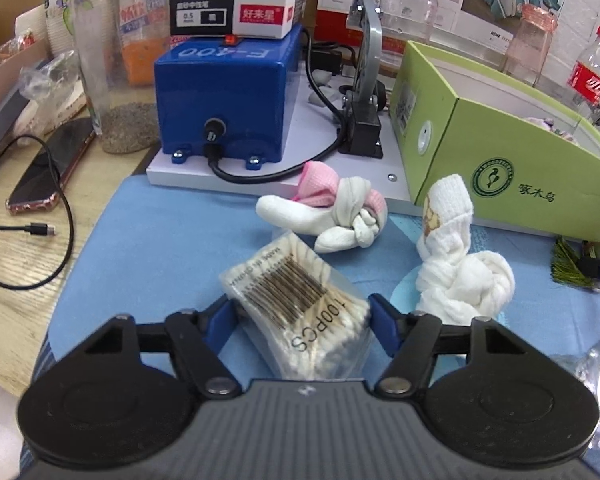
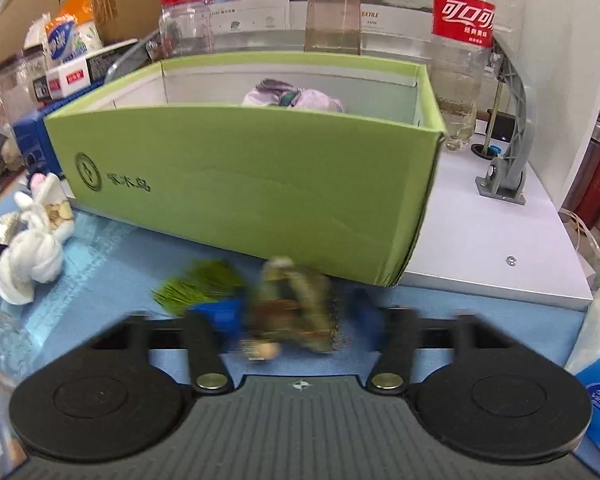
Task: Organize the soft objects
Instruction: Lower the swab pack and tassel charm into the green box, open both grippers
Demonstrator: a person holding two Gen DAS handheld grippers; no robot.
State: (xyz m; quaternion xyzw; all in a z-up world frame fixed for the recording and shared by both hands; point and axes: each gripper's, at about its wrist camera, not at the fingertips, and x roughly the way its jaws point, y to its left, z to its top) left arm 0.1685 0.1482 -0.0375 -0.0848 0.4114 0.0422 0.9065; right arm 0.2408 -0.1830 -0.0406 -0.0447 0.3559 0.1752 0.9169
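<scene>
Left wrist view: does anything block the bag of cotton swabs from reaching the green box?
Yes. The bag of cotton swabs sits between the left hand-held gripper fingers. The pink-and-white knotted cloth and the white knotted towel lie on the blue mat between it and the green box, so it has to go over them.

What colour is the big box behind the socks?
The box is light green outside and white inside, best seen in the right wrist view.
</scene>
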